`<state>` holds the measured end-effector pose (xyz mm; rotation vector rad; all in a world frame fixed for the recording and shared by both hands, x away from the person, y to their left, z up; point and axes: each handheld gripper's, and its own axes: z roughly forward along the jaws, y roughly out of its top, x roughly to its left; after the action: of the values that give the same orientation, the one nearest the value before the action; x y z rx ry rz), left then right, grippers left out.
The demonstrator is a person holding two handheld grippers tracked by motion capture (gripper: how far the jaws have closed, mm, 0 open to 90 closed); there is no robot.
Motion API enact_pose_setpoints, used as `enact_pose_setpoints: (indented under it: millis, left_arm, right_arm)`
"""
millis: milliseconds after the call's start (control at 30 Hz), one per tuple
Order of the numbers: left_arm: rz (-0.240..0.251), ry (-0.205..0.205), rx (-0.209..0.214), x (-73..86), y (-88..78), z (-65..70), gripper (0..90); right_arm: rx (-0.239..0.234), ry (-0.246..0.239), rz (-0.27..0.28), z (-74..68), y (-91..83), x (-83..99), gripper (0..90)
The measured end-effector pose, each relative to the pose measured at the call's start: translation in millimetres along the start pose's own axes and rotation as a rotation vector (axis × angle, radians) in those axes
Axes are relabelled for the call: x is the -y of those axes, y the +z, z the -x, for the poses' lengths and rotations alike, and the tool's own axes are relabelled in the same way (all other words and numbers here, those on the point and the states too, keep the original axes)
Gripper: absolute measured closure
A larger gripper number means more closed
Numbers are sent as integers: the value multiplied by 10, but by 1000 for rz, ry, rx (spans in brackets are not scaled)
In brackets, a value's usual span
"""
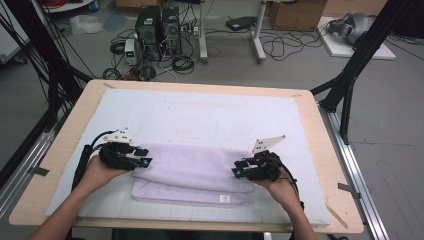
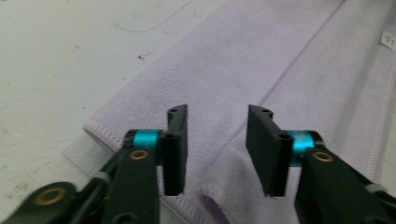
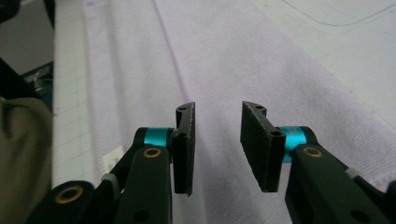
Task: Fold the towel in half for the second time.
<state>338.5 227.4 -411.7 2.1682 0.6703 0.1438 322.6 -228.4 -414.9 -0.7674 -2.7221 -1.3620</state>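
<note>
While the lavender towel (image 1: 192, 172) lies folded lengthwise on the white mat (image 1: 200, 117), near the person's edge of the wooden table (image 1: 320, 125), both grippers sit at its short ends with nothing clamped. At the left of the high view, the left gripper (image 1: 144, 156) rests over the towel's left end; in the left gripper view its jaws stand partly apart, and the cloth (image 2: 261, 70) lies below and between them, unpinched; a small raised wrinkle (image 2: 219, 186) sits just under the gap, and the stitched hem (image 2: 100, 130) runs off beside the left jaw. Across the middle, the upper layer lies set back from the lower one, so a strip of the lower layer shows along the near edge, with a small white label (image 1: 224, 198) toward the right. At the right, the right gripper (image 1: 239, 167) hovers over the towel's right end; in the right gripper view its jaws are likewise partly open, with flat cloth (image 3: 219, 56) beneath them and nothing held.

The step in hand seems to be the pause after one fold is laid down, with both ends let go. The next move probably calls for a fresh grip on one short end, taking both layers together; pinching only the top layer would likely pull the fold apart.
</note>
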Motion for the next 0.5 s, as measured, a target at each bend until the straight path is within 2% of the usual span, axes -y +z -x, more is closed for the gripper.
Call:
enact_pose_setpoints:
  millis: [67, 100, 233, 300, 400, 500]
  left_arm:
    - [-30, -6, 11, 20, 52, -19, 699]
    - [-44, -11, 19, 32, 68, -35, 735]
    - [-67, -51, 110, 72, 87, -60, 760]
    - [-64, -48, 134, 96, 56, -33, 765]
    - [-49, -15, 151, 151, -59, 60, 765]
    - [-28, 9, 163, 233, -206, 190, 756]
  right_arm:
    - [13, -3, -14, 33, 44, -12, 700]
    - [34, -6, -20, 48, 64, -11, 715]
    - [14, 29, -58, 116, 123, 18, 748]
    - [-17, 34, -75, 109, 142, 29, 755]
    - [-73, 35, -82, 49, 147, 52, 766]
    - [-132, 29, -78, -77, 100, 94, 770]
